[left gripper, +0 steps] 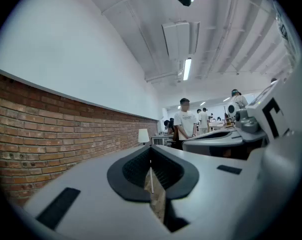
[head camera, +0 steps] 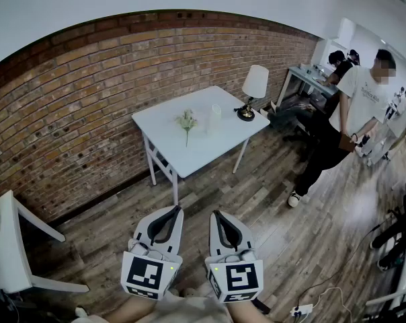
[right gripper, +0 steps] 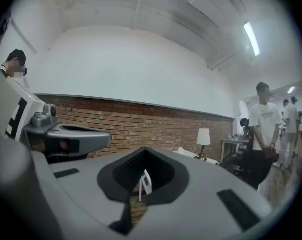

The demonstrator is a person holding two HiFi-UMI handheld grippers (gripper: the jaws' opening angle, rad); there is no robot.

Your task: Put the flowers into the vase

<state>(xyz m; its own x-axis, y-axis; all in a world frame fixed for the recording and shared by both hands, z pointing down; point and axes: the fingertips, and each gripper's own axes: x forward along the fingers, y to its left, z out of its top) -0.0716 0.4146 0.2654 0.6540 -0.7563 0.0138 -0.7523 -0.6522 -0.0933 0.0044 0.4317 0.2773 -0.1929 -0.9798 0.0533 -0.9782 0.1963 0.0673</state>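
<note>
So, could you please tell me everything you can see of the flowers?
The flowers are a small spray of pale whitish blooms with green leaves on a thin green stem. They seem to lie flat on the white table, blooms toward the brick wall, stem pointing toward the near edge. A clear vase stands just right of them, apart. Nothing else touches them.

No words or numbers can be read. The cubes (head camera: 149,273) on the left gripper (head camera: 177,210) and right gripper (head camera: 216,214) show only black-and-white square markers; the print on a bystander's white shirt (head camera: 364,94) is too small to read
</note>
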